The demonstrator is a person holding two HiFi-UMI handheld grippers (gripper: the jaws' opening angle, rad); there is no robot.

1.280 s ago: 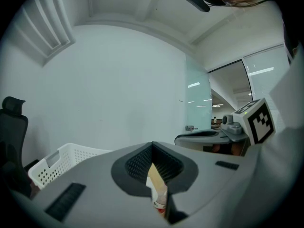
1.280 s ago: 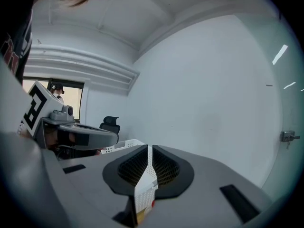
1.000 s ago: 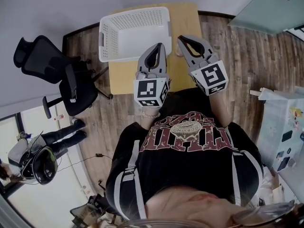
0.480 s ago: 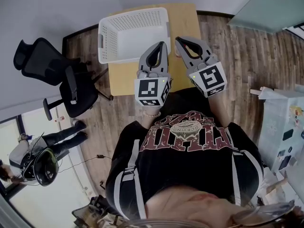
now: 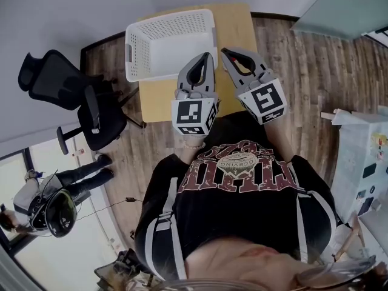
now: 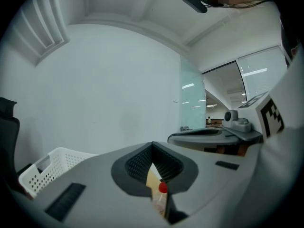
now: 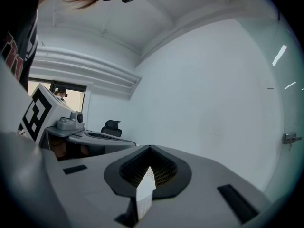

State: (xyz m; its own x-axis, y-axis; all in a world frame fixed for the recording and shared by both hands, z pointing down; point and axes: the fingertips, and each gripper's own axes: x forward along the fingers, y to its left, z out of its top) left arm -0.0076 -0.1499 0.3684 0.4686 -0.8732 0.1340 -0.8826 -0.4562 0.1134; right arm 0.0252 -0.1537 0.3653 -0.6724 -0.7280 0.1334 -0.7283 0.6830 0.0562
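Observation:
I hold both grippers up in front of my chest, above the near edge of a wooden table (image 5: 237, 26). My left gripper (image 5: 207, 56) is shut and empty, its tips meeting. Through the slot below its tips I see a small bottle with a red cap (image 6: 162, 193) on the table. My right gripper (image 5: 226, 52) is also shut and holds nothing. It leans in toward the left one, and the two tips stand close together without touching. A white perforated basket (image 5: 170, 40) stands on the table just beyond both tips and shows through the right gripper's slot.
A black office chair (image 5: 66, 93) stands left of the table on the wood floor. Another person (image 5: 45, 193) is at the lower left. White equipment (image 5: 361, 162) stands at the right, with a glass panel (image 5: 339, 5) beyond it. A plain white wall faces both grippers.
Both grippers have tilted slightly and the right one has leaned further left. In the left gripper view the basket slid leftward and the bottle's red cap came into the slot.

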